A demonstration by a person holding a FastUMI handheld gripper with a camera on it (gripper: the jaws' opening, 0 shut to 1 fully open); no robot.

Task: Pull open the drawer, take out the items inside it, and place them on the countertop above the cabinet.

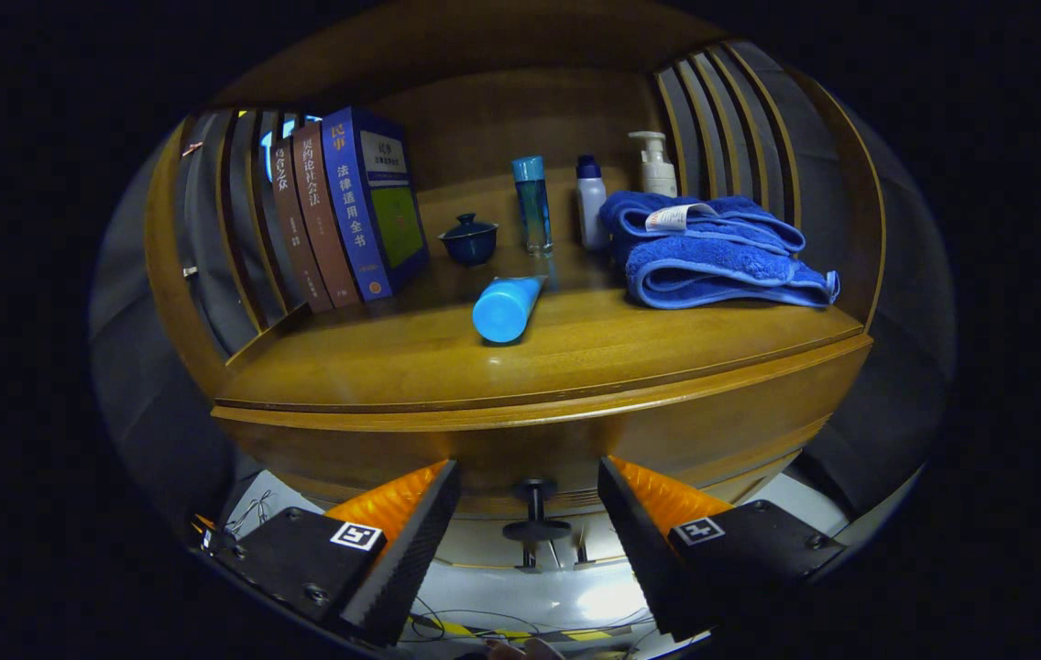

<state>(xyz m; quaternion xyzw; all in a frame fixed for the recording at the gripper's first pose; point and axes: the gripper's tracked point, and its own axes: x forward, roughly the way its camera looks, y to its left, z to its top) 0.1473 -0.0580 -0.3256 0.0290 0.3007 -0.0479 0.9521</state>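
A wooden drawer front (667,431) curves across the view just below the counter's edge, and it looks closed against the cabinet. A dark round drawer knob (535,518) on a short stem sticks out from the front. The knob sits between the two fingers and slightly ahead of their tips, touching neither.

The gripper (530,513) has its fingers spread wide apart, holding nothing, one to each side of the knob.

Above the drawer lies the wooden counter (374,362). On it, nearest the front edge, a light blue tube (507,307) lies on its side with its round cap end pointing toward the gripper. Behind the tube stands a small dark blue lidded cup (468,238). Beside that cup stands a tall, slim teal bottle (531,203), then a white bottle with a dark blue cap (590,202), and further back a white pump bottle (656,165).

To the right of the bottles, a folded blue towel (713,252) rests on the counter, with a small white tag on its top fold.

At the left end of the counter, three books (337,211) stand upright, leaning a little: two with brown spines and one with a blue spine. Slatted wooden side panels (722,119) rise at both ends of the counter, and a wooden back panel closes it behind.

Below the drawer, a pale floor with thin cables shows between the fingers.
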